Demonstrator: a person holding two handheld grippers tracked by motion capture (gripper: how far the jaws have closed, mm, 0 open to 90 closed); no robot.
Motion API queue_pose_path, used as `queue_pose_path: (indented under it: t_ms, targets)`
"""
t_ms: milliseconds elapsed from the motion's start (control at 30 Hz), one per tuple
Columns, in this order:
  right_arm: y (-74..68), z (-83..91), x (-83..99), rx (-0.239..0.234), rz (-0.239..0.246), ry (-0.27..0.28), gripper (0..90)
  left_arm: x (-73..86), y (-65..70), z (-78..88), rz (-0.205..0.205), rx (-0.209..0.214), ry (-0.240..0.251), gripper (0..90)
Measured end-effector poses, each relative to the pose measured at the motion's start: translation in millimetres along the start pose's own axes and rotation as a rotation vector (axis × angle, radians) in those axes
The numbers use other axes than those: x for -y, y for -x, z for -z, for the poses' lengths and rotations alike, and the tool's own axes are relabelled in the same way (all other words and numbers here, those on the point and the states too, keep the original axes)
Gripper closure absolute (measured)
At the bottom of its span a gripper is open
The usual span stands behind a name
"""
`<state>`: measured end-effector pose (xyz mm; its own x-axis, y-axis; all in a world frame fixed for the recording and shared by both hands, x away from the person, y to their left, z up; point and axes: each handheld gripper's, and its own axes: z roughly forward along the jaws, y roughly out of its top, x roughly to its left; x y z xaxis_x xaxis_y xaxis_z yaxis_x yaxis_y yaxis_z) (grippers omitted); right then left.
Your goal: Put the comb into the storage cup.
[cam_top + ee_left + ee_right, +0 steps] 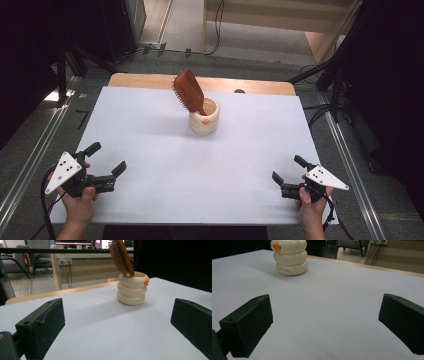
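1. The left claw (106, 159) sits over the near left corner of the worktop (150, 150), gripped by the person's left hand (80, 197). Its two black jaws stand wide apart with nothing between them.
2. The right claw (289, 170) sits over the near right corner, gripped by the right hand (311, 205). Its jaws are also spread wide and hold nothing.
3. Both claws point inward and toward the far edge, roughly at the middle of the worktop, and they are well apart from each other.
4. In the left gripper view, the left claw (117, 325) frames bare white surface, with the cup (132, 288) beyond it, right of centre and well clear of both jaws.
5. In the right gripper view, the right claw (324, 322) likewise has only white surface between its jaws; the cup (290, 257) stands far ahead at the upper left.
6. The cup (204, 116) is cream, ribbed in three rounded rings, with a small orange mark on its side. It stands upright near the middle of the worktop's far half, well apart from both claws.
7. A brown hairbrush (189, 91) stands handle-down in the cup, its head leaning toward the far left, bristles facing left.
8. The hairbrush (121, 256) rises out of the cup's rim, touching it.
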<state>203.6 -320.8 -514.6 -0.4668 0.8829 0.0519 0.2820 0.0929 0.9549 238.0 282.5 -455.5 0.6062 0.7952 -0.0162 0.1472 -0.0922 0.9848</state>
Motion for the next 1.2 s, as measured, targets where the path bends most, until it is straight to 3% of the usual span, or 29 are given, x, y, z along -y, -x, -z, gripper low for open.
queue_pose_path:
  t_ms: [400,733,1200]
  targets:
    - [0.3,0.3,0.1,0.000,-0.001,-0.002,0.0,14.1,-11.4,9.5,0.002,-0.022,-0.031,0.0]
    - [0.9,0.1,0.1,0.002,-0.001,0.000,0.0,25.0,-21.8,9.8,0.019,-0.015,-0.055,0.0]
    - [3.2,0.4,-0.1,-0.002,-0.015,0.011,0.0,30.2,-20.6,5.3,0.022,-0.008,-0.071,0.0]
